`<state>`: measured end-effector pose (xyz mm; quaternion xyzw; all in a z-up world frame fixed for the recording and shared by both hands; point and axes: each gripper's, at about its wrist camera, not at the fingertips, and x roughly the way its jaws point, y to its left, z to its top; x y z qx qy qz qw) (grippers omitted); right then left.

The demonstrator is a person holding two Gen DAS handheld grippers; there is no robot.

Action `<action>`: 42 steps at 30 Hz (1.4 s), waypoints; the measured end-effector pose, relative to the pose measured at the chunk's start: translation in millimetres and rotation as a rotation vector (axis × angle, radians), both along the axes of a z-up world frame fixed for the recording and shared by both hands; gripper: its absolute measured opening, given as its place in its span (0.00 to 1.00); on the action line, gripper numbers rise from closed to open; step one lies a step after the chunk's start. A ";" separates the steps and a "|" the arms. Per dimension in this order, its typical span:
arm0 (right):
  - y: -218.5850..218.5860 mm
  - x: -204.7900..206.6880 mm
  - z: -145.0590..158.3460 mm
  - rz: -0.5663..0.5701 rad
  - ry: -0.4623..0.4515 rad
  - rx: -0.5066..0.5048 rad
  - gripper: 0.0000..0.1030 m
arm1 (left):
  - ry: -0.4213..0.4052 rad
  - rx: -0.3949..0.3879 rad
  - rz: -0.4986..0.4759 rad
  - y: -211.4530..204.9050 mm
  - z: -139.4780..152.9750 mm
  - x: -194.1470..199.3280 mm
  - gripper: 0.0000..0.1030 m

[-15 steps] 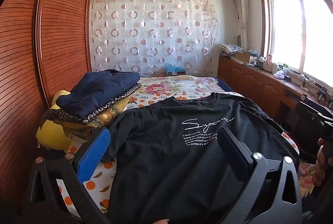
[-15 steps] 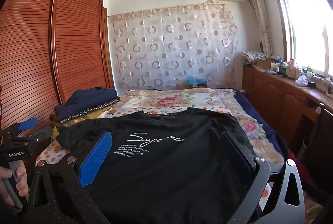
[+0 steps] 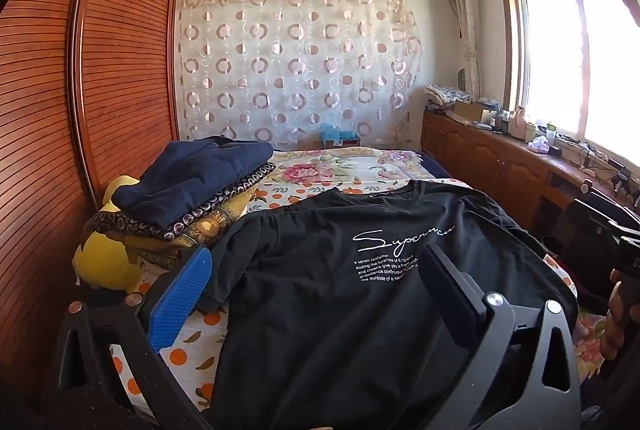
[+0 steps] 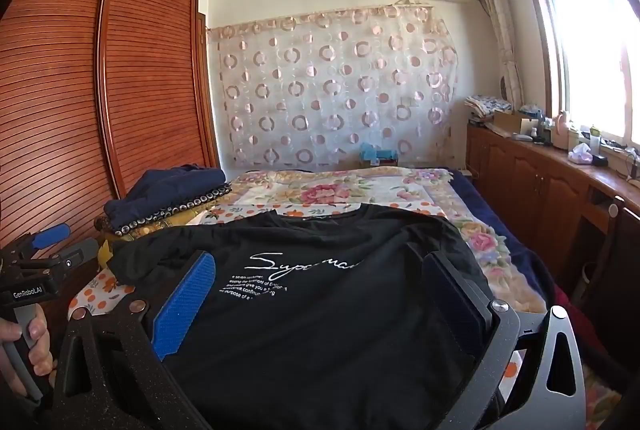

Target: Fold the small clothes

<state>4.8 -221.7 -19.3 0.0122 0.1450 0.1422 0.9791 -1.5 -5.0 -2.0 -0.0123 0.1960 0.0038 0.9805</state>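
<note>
A black T-shirt point(image 3: 340, 282) with white script print lies spread face up on the bed, neck toward the far end; it also shows in the right wrist view point(image 4: 320, 294). My left gripper point(image 3: 316, 274) is open and empty, held above the shirt's near left part. My right gripper point(image 4: 320, 282) is open and empty, held above the shirt's near right part. The left gripper's body point(image 4: 36, 270) shows at the left edge of the right wrist view, and the right gripper's body point(image 3: 612, 238) at the right edge of the left wrist view.
A stack of folded clothes point(image 3: 192, 190) with a navy piece on top sits on a yellow cushion point(image 3: 108, 262) at the bed's left. A wooden wardrobe point(image 3: 80, 110) lines the left side. A low cabinet point(image 3: 500, 162) with clutter runs under the window on the right.
Both views have shifted slightly; the shirt sits a little lower in frame. The shirt itself lies as before and both grippers stay open.
</note>
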 end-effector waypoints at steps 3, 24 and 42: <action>-0.8 -0.3 -0.1 -0.001 -0.001 0.000 1.00 | 0.000 0.007 0.001 -2.4 0.0 -0.3 1.00; 3.1 -0.7 -1.0 -0.002 0.003 -0.001 1.00 | -0.002 -0.004 -0.001 3.4 2.6 -0.2 1.00; 3.6 -0.1 -0.9 -0.002 0.004 -0.001 1.00 | -0.023 0.004 -0.006 3.7 19.4 -5.6 1.00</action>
